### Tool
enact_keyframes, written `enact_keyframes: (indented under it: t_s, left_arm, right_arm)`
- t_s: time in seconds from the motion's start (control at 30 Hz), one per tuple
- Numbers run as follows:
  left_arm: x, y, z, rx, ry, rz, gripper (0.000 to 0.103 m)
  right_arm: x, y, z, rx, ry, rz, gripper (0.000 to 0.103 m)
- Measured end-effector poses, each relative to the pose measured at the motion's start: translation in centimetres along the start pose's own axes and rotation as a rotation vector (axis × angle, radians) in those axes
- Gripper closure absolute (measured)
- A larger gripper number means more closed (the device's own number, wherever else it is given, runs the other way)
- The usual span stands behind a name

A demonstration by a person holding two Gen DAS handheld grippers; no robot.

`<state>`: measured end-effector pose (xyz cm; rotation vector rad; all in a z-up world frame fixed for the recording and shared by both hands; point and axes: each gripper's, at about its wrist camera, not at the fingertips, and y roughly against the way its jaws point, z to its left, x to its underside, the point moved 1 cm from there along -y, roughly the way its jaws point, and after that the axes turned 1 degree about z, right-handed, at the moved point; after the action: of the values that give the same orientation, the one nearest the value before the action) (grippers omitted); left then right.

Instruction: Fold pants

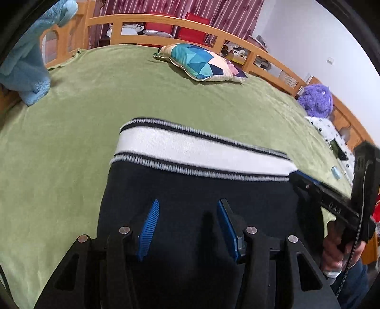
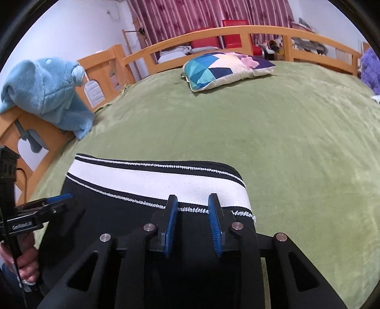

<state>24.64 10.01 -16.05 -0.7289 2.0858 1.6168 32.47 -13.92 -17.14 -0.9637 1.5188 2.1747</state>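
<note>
Black pants (image 1: 190,190) with a white, black-edged waistband (image 1: 190,147) lie flat on the green bed. My left gripper (image 1: 187,209) is open just above the black cloth, nothing between its blue pads. The right gripper shows at that view's right edge (image 1: 308,183). In the right wrist view the pants (image 2: 114,214) lie under my right gripper (image 2: 192,204), which is open with a narrower gap over the waistband's (image 2: 154,180) right end, holding nothing. The left gripper (image 2: 54,199) shows at the left edge of that view.
A green blanket (image 1: 142,95) covers the bed inside a wooden rail (image 1: 147,19). A patterned pillow (image 1: 204,61) lies at the far side. A blue plush robe (image 2: 47,90) hangs on the left rail. A purple plush toy (image 1: 315,99) sits at the right.
</note>
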Motion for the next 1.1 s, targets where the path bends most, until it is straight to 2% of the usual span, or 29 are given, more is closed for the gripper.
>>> enact_keyframes:
  t_s: [0.17, 0.23, 0.33, 0.4, 0.43, 0.5, 0.6, 0.67, 0.73, 0.8, 0.9, 1.0, 1.1]
  left_arm:
    - [2.1, 1.9, -0.6, -0.096, -0.007, 0.022, 0.054]
    - [3.1, 2.8, -0.8, -0.122, -0.019, 0.04, 0.054]
    - [5.5, 4.6, -0.3, -0.177, -0.038, 0.033, 0.052]
    - [6.7, 5.7, 0.3, -0.187, -0.008, 0.036, 0.051]
    - [7.3, 6.3, 0.4, -0.184, 0.012, 0.035, 0.049]
    - [8.2, 7.4, 0.5, -0.184, 0.031, 0.035, 0.04]
    - [9.8, 8.3, 0.0, -0.192, 0.031, 0.053, 0.039]
    - [10.8, 9.3, -0.6, -0.233, 0.013, 0.033, 0.039]
    - [11.6, 10.4, -1.3, -0.218, 0.011, 0.036, 0.039]
    - [12.3, 12.1, -2.1, -0.177, 0.027, 0.022, 0.039]
    - [12.6, 14.9, -3.5, -0.18, 0.019, -0.028, 0.037]
    - [12.9, 17.3, -4.5, -0.166, 0.026, -0.071, 0.032]
    - [13.3, 19.8, -5.6, -0.138, 0.037, -0.116, 0.026]
  right_arm:
    - [1.1, 1.4, 1.0, 0.061, 0.033, -0.014, 0.073]
    - [2.3, 2.5, 0.9, 0.069, 0.025, -0.019, 0.06]
    - [4.7, 4.4, 0.9, 0.081, 0.042, -0.002, 0.054]
    - [6.5, 5.9, 1.4, 0.108, 0.077, 0.001, 0.052]
    - [7.4, 6.8, 1.8, 0.117, 0.085, 0.008, 0.047]
    - [8.9, 8.4, 2.6, 0.114, 0.092, 0.021, 0.043]
    - [10.8, 10.1, 3.5, 0.128, 0.115, 0.048, 0.043]
    - [12.0, 11.5, 3.7, 0.139, 0.091, 0.057, 0.043]
    - [13.0, 13.3, 3.7, 0.092, 0.03, 0.071, 0.043]
    - [13.5, 15.4, 3.8, 0.082, -0.01, 0.047, 0.043]
    - [13.5, 20.0, 4.9, 0.13, -0.011, -0.047, 0.042]
    - [13.7, 24.8, 5.1, 0.158, -0.034, -0.153, 0.029]
    - [14.6, 28.1, 4.9, 0.215, -0.05, -0.213, 0.024]
